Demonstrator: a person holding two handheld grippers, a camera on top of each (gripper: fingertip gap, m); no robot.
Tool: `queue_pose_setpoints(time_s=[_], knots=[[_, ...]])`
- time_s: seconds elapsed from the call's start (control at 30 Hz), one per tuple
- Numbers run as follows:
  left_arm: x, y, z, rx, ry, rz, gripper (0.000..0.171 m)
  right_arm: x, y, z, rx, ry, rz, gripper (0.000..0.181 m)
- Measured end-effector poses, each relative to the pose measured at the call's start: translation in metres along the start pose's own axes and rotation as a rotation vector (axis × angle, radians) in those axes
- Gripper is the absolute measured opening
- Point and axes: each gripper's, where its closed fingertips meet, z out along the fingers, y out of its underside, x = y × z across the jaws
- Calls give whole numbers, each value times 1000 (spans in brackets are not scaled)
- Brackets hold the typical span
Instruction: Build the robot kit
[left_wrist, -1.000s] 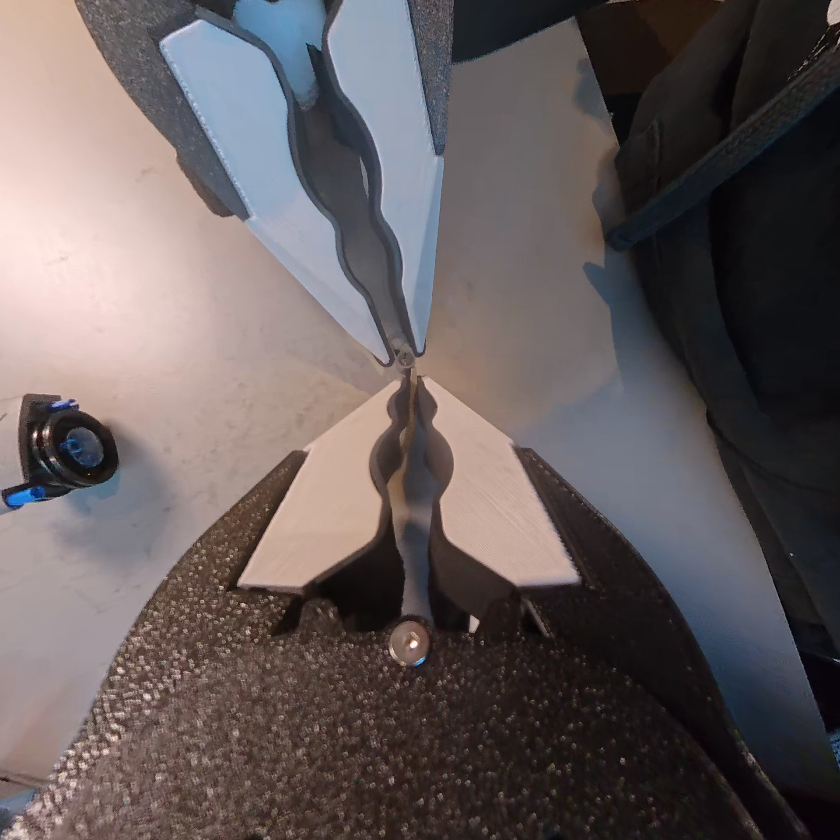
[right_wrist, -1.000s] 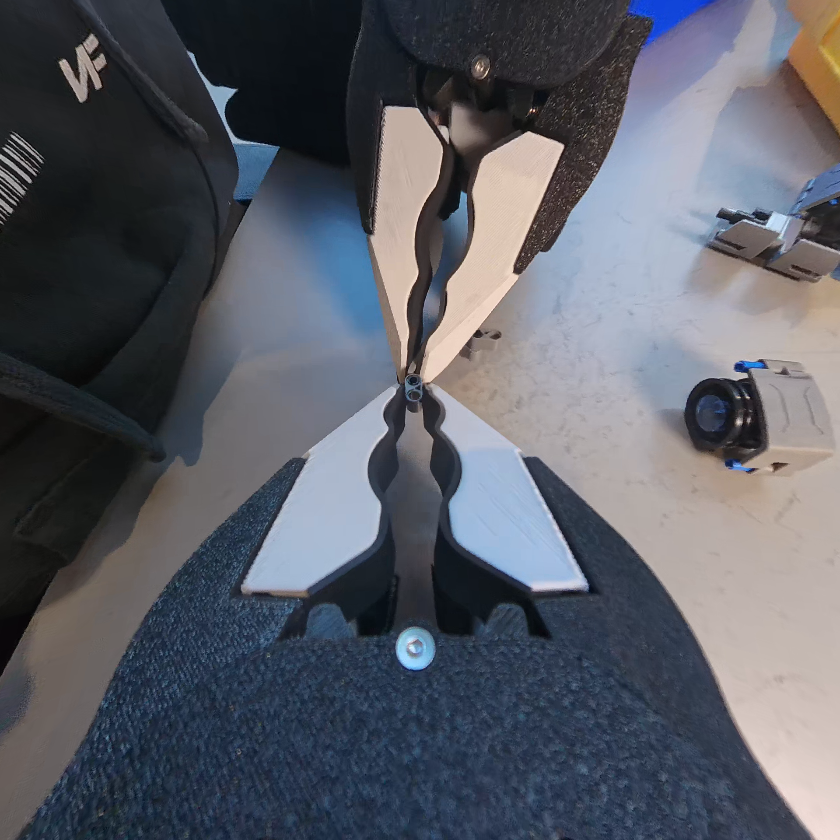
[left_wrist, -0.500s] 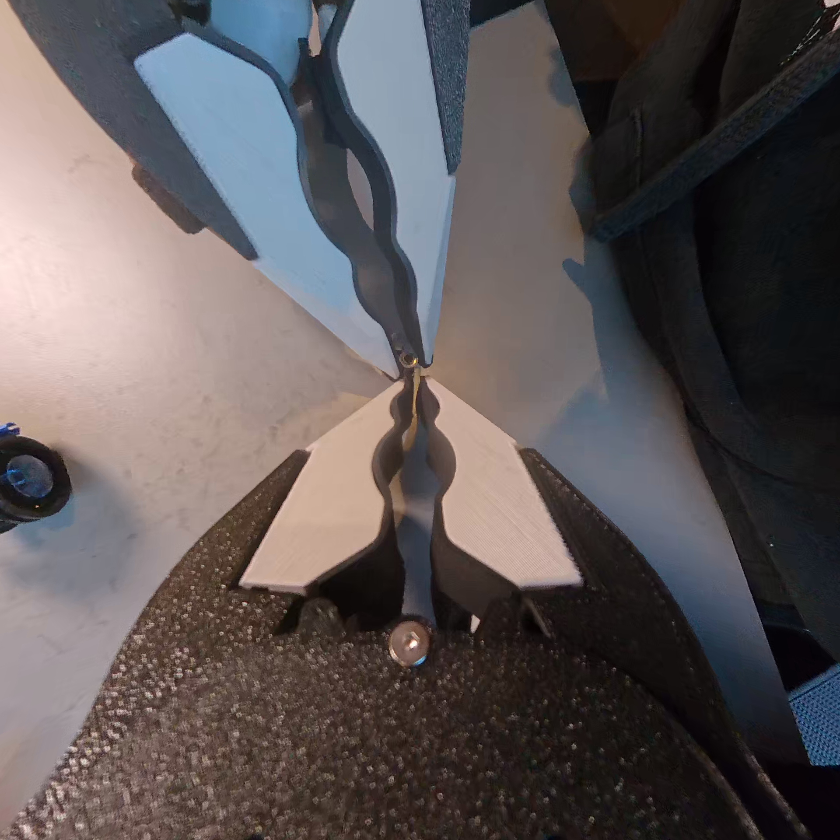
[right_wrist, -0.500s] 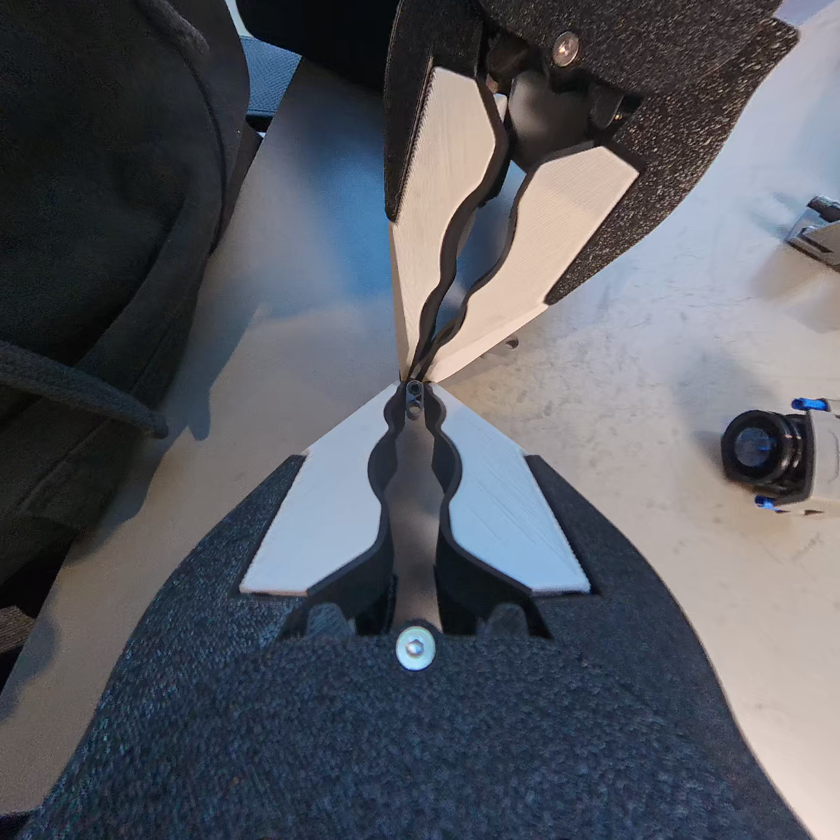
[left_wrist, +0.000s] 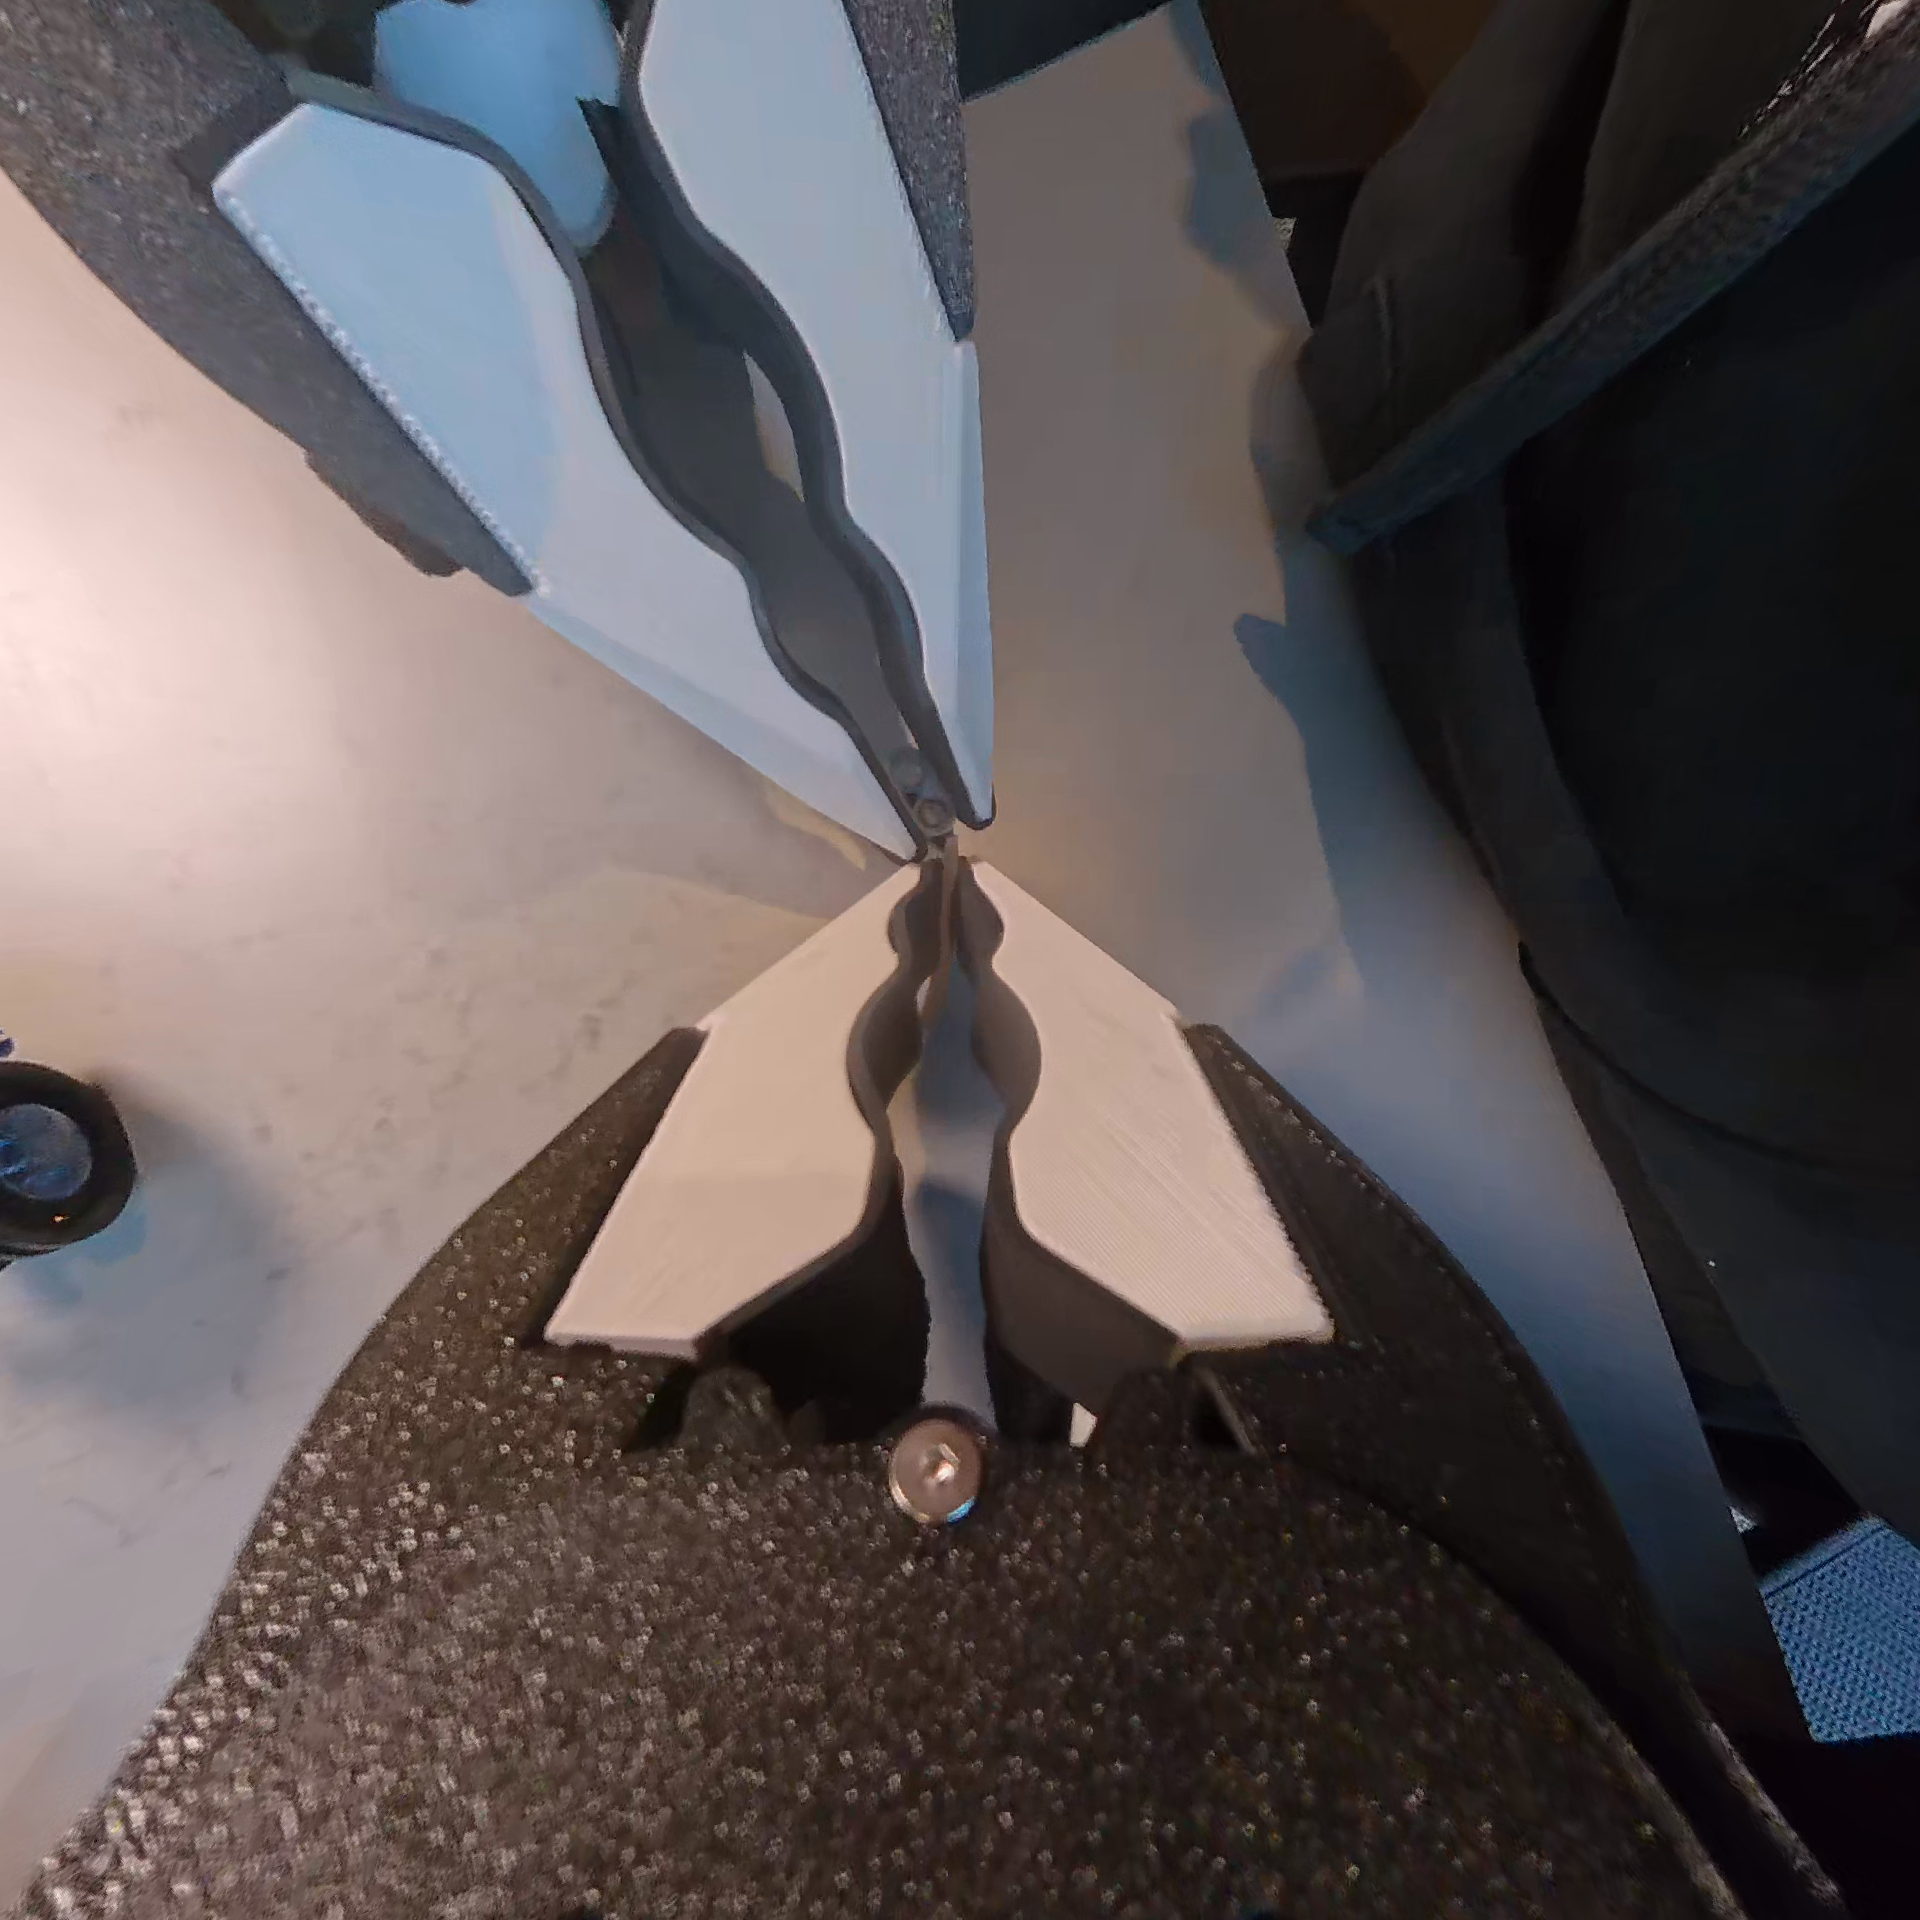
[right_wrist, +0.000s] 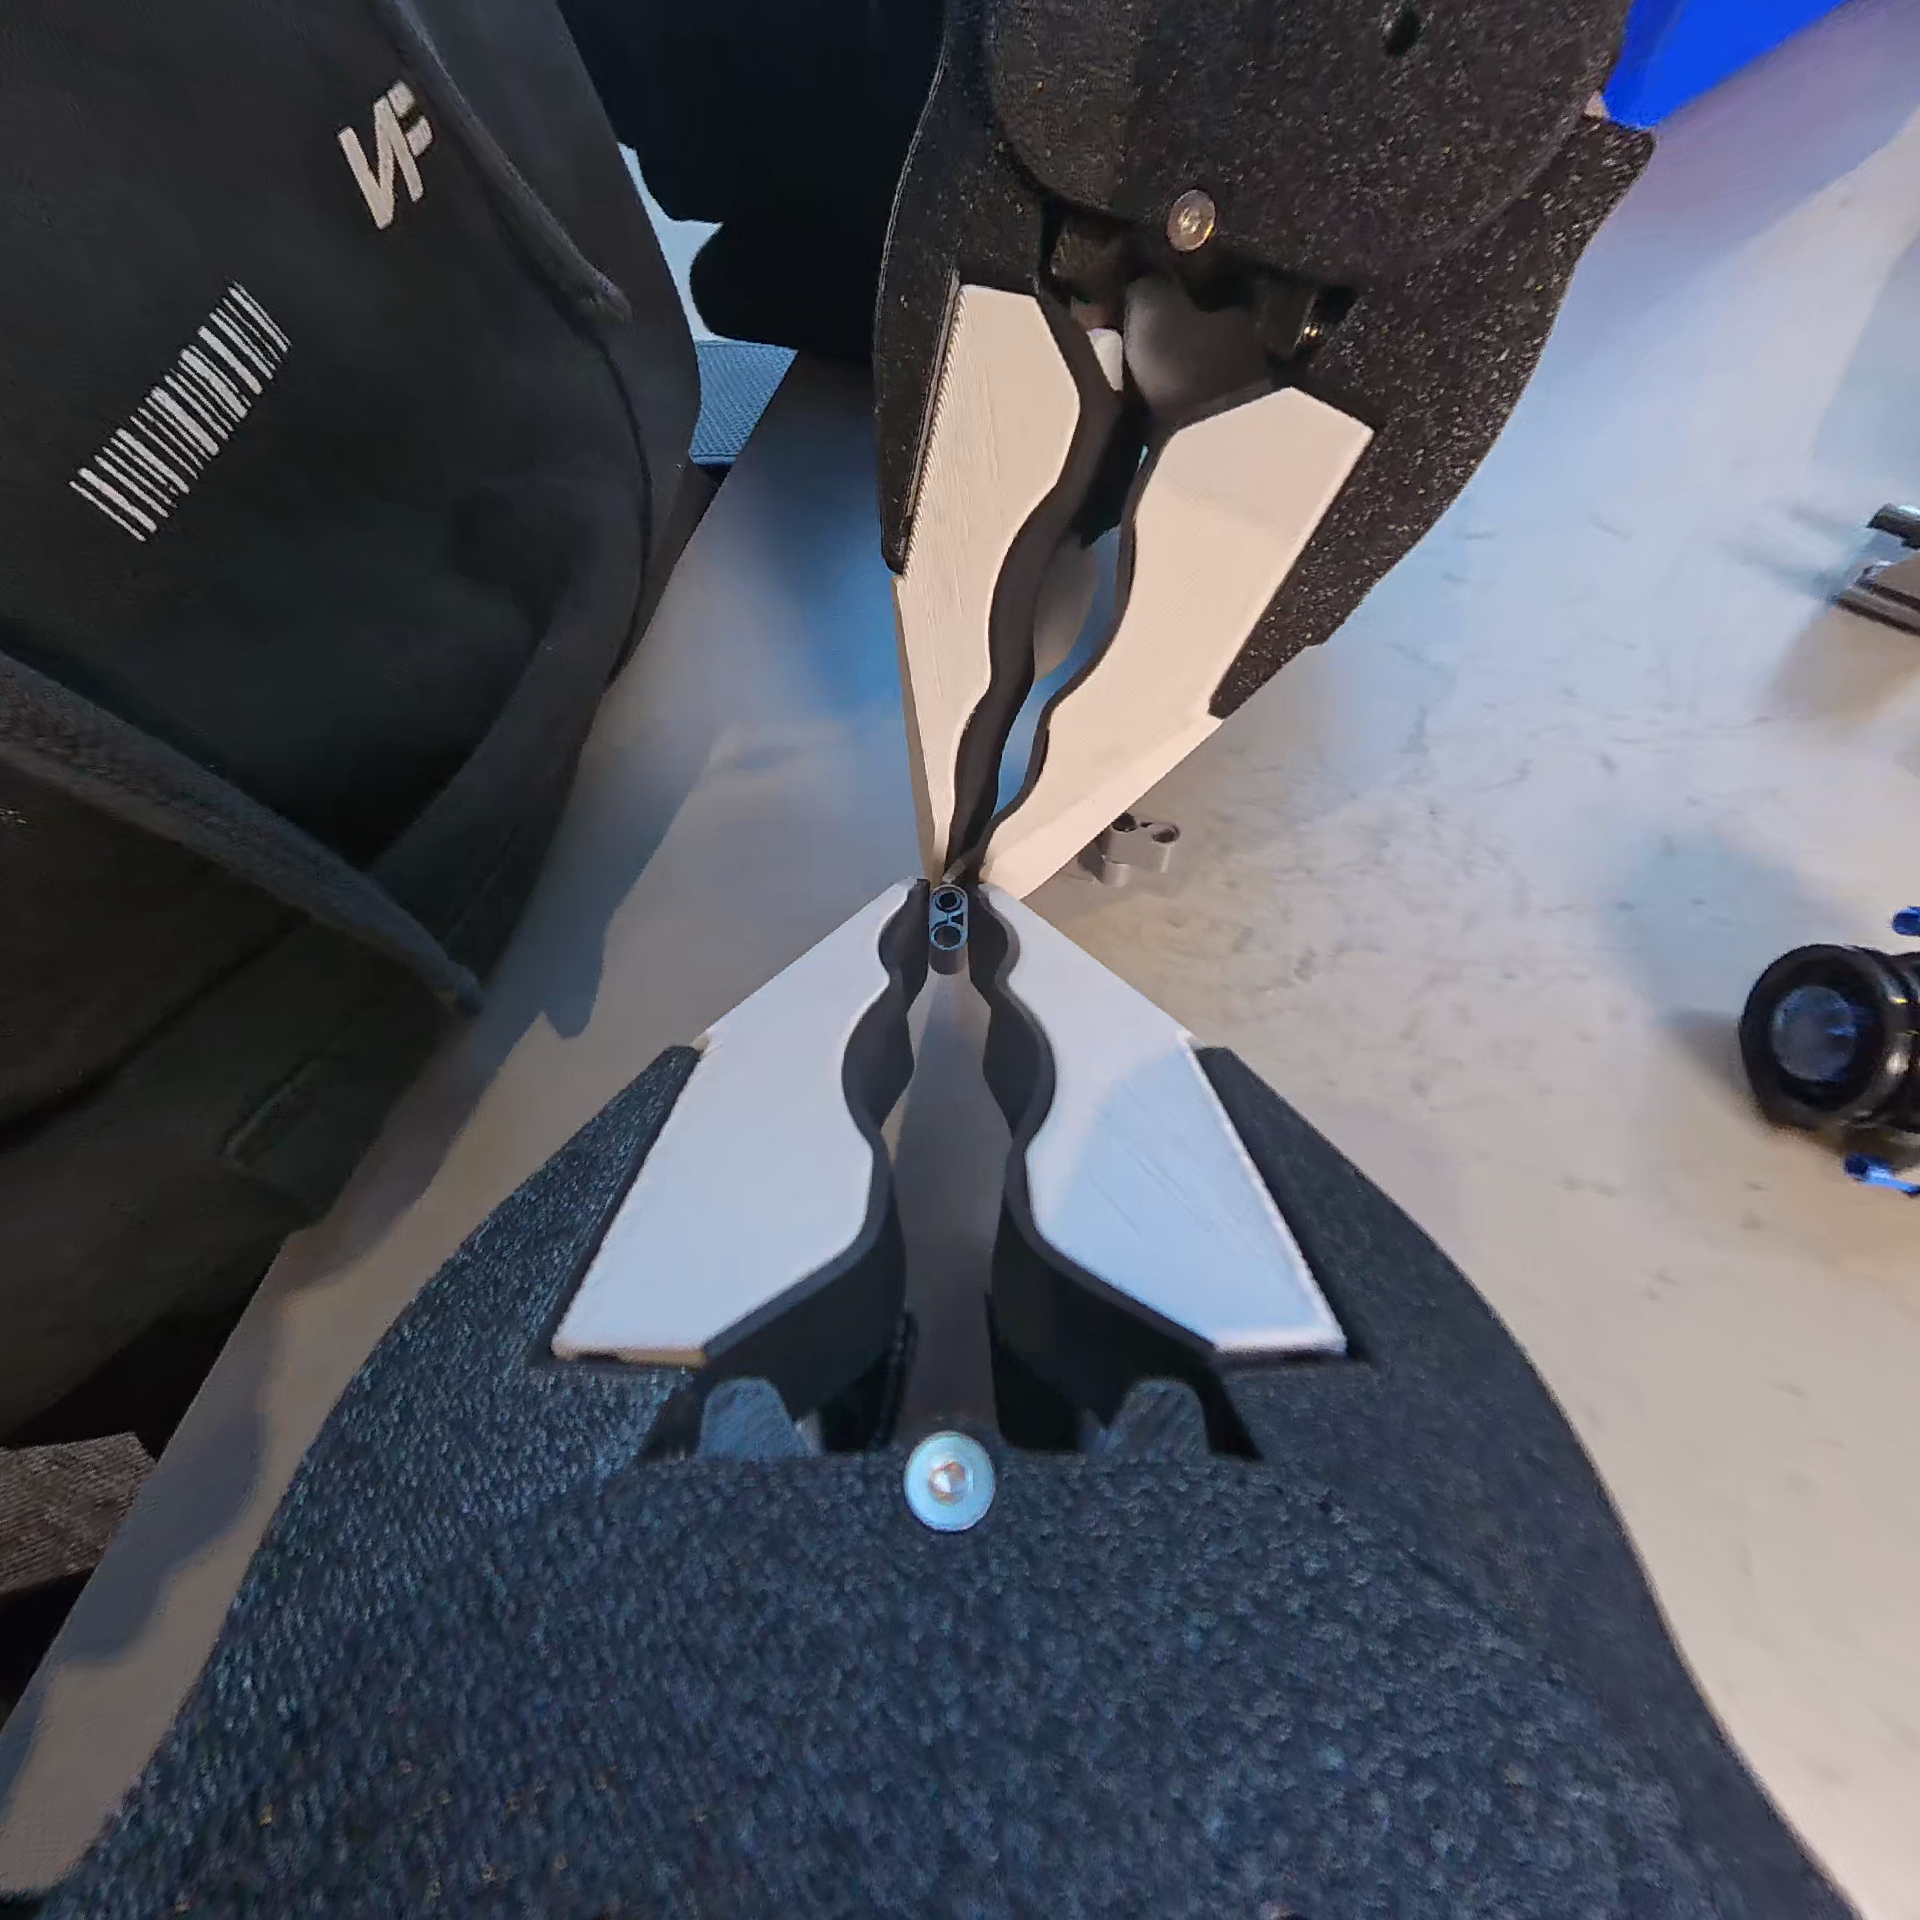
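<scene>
Left wrist view: mounted on the left hand-held gripper (left_wrist: 943, 868), looking forward and down along its fingers, very close to the pale tabletop (left_wrist: 312, 831). Faces the right hand-held gripper (left_wrist: 940, 816) tip to tip, dark bag (left_wrist: 1662, 727) at the right edge. Right wrist view: same mount on the right hand-held gripper (right_wrist: 948, 920), facing the opposite way. Shared by both: the meeting fingertips, tabletop, bag, black lens-like part (right_wrist: 1829, 1049).

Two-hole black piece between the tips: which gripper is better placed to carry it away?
Right, probably. The right gripper is shut on the two-hole piece; the left gripper only points its tips at it, jaws closed.
</scene>
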Motion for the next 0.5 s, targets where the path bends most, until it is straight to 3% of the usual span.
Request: queue_pose_setpoints(time_s=[0.03,0.07,0.1,0.2,0.4,0.5], knots=[[0,1,2,-10,-1,1,0,-1,-2,0,19,-8,7,5],[0,2,5,-26,-1,-2,0,-9,-49,-18,289,-72,46,4],[0,0,5,-25,-6,10,0,-3,-67,-32,341,-38,13,3],[4,3,3,-36,5,4,2,6,-42,-31,221,29,6,5],[1,2,1,-10,13,-18,2,15,-63,-54,380,54,69,5],[2,-7,-13,79,24,-54,19,13,-69,-60,483,28,120,6]])
